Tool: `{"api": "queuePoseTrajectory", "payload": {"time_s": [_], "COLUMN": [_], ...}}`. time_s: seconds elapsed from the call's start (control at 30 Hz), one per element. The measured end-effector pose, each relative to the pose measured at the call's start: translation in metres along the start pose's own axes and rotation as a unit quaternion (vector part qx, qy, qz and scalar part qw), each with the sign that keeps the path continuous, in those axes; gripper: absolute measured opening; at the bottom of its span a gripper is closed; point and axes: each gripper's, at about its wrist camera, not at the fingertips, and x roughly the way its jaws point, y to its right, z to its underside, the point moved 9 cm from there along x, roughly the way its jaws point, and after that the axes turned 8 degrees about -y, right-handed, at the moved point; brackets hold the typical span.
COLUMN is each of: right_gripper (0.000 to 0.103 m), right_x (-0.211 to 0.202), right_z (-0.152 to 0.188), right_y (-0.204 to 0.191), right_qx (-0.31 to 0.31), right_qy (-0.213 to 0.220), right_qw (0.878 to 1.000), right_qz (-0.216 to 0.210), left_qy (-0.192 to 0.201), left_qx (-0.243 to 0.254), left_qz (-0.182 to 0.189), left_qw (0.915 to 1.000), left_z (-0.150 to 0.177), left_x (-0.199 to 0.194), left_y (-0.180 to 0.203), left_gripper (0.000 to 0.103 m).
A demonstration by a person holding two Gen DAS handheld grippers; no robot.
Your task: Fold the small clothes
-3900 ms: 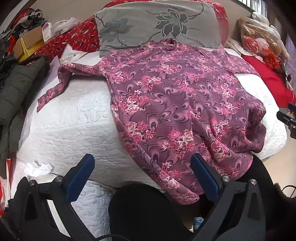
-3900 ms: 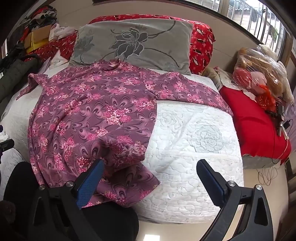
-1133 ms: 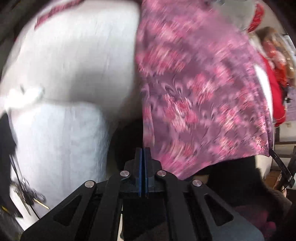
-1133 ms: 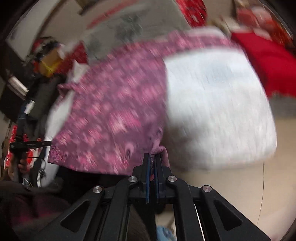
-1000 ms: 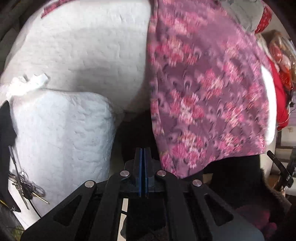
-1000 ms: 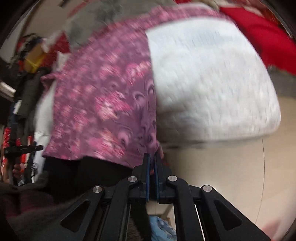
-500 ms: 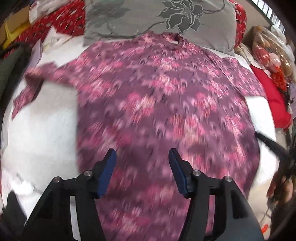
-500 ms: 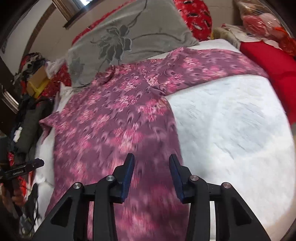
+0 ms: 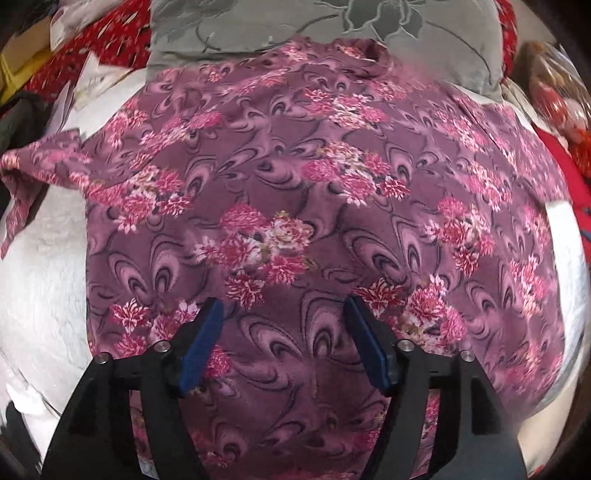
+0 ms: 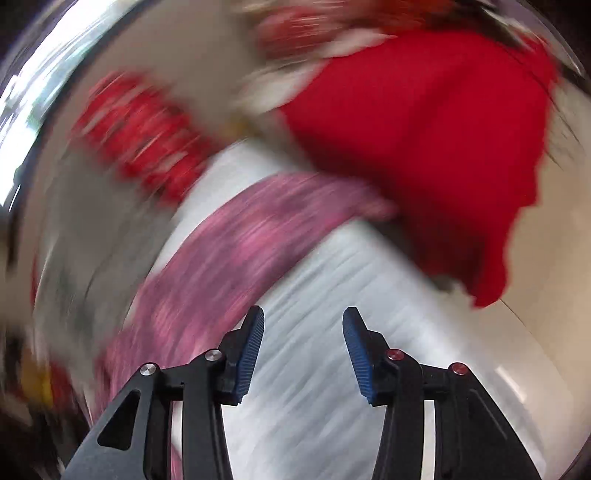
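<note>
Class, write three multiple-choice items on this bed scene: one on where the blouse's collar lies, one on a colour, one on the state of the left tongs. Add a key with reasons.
1. The blouse's collar lies against:
A. the grey pillow
B. a wooden chair
C. a blue bucket

2. The pads of the left tongs are:
A. yellow
B. blue
C. white

3. The left tongs are:
A. shut on a sleeve
B. shut on nothing
C. open above the blouse

Key: 1 A, the collar meets the pillow's lower edge. 2 B, both pads show blue. 3 C, the jaws stand apart with flat cloth showing between them.
</note>
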Motion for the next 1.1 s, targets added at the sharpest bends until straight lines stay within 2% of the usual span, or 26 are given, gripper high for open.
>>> {"api": "queuePoseTrajectory", "payload": {"time_s": [0.13,0.17,0.23,0.37,0.4,0.43,0.47,0.5,0.53,0.6,0.63,0.67,0.73,0.77,0.8,0.87,1.0,1.1], "right_gripper": [0.051,0.055,0.055,0.055,0.052,0.045,0.016,0.009,0.009,0.007,0.006,0.006,0.006,0.006,0.006,0.006,0.007,0.007], "right_x": [0.042,0.05,0.067,0.08,0.08,0.075,0.07,0.064,0.054,0.023,0.013,0.01,0.018,0.017,0.012,0.001,-0.001,0.007], "right_z": [-0.027,-0.032,-0.046,-0.061,-0.064,-0.067,-0.075,-0.081,-0.088,-0.101,-0.105,-0.108,-0.107,-0.106,-0.105,-0.097,-0.068,-0.035], "right_y": [0.017,0.018,0.015,0.011,0.01,0.008,-0.001,-0.008,-0.016,-0.035,-0.037,-0.039,-0.039,-0.043,-0.048,-0.067,-0.115,-0.152], "right_qx": [0.118,0.128,0.14,0.175,0.176,0.165,0.147,0.12,0.092,0.043,0.026,0.009,-0.008,-0.015,-0.022,-0.04,-0.099,-0.137], "right_qy": [-0.018,-0.02,-0.012,0.007,0.014,0.027,0.037,0.047,0.061,0.114,0.131,0.132,0.101,0.103,0.109,0.12,0.094,0.064], "right_qw": [0.988,0.986,0.985,0.976,0.976,0.978,0.982,0.987,0.99,0.99,0.989,0.991,0.994,0.994,0.993,0.992,0.99,0.987], "right_qz": [-0.093,-0.101,-0.103,-0.127,-0.13,-0.127,-0.115,-0.097,-0.083,-0.074,-0.055,-0.019,0.036,0.043,0.039,0.01,-0.026,-0.055], "left_qy": [-0.003,-0.004,-0.008,-0.006,-0.003,0.001,0.009,0.018,0.027,0.043,0.045,0.041,0.023,0.01,-0.006,0.001,0.003,0.001], "left_qx": [0.003,0.004,0.007,0.004,-0.002,-0.007,-0.013,-0.018,-0.021,-0.032,-0.037,-0.044,-0.059,-0.066,-0.074,-0.078,-0.075,-0.08], "left_qz": [0.01,0.011,0.014,0.024,0.031,0.037,0.043,0.048,0.051,0.046,0.045,0.044,0.048,0.054,0.057,0.057,0.064,0.08], "left_qw": [0.9999,0.9999,0.9998,0.9997,0.9995,0.9993,0.9989,0.9985,0.9981,0.9975,0.9973,0.9972,0.9969,0.9963,0.9956,0.9953,0.9951,0.9936], "left_z": [-0.002,-0.003,-0.005,-0.015,-0.021,-0.027,-0.036,-0.045,-0.054,-0.073,-0.08,-0.085,-0.089,-0.088,-0.086,-0.085,-0.082,-0.079], "left_x": [0.001,0.002,0.002,-0.002,-0.005,-0.008,-0.012,-0.016,-0.019,-0.022,-0.02,-0.015,-0.002,0.005,0.013,0.014,0.013,0.011], "left_y": [-0.002,-0.002,-0.002,0.003,0.003,0.003,0.003,0.003,0.003,-0.001,-0.003,-0.005,-0.006,-0.006,-0.006,-0.007,-0.004,-0.007], "left_gripper": [0.074,0.074,0.074,0.074,0.074,0.074,0.074,0.074,0.074,0.074,0.074,0.074,0.074,0.074,0.074,0.074,0.074,0.074]}}
